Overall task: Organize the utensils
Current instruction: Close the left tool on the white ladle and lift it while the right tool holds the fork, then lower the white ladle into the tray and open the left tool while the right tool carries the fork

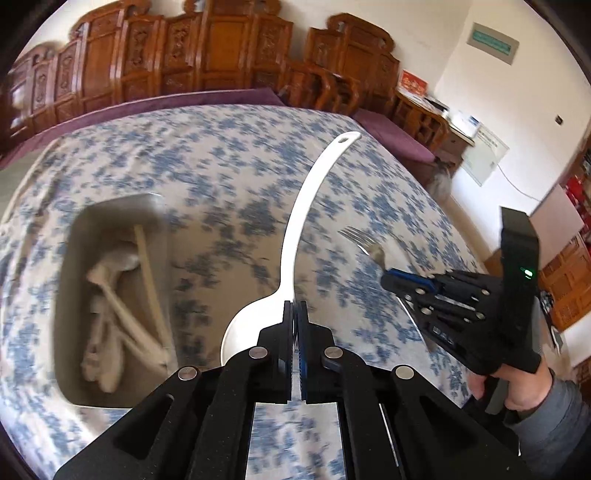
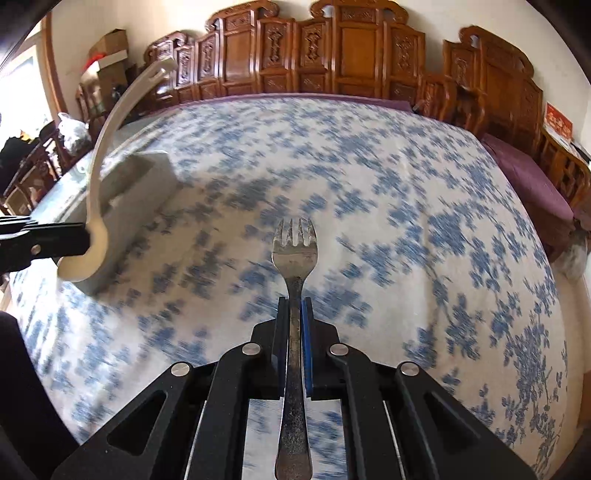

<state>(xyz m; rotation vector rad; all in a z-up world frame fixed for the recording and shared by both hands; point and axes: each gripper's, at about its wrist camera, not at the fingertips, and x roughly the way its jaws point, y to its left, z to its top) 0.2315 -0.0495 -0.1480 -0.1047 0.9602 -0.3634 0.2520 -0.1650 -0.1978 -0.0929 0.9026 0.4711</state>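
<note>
- The long white plastic spoon (image 1: 295,236) is pinched at its bowl by the fully closed left gripper (image 1: 294,314), above the floral tablecloth (image 1: 207,166).
- The worn metal fork (image 2: 294,254) is clamped by its handle in the closed right gripper (image 2: 294,306).
- The grey rectangular tray (image 1: 70,295) near the table's left edge already holds several pale utensils (image 1: 122,306); these two remain to go in, I judge.

A room lined with carved wooden furniture around a cloth-covered table

Carved brown cabinets (image 2: 332,55) run along the white wall (image 1: 436,33) at 12 o'clock; the blue-flowered tablecloth (image 2: 406,221) fills the middle, purple cushions (image 2: 528,181) lie at 3 o'clock, cardboard boxes (image 2: 107,51) are stacked at 10 o'clock, and bright daylight enters at 9 o'clock.
</note>
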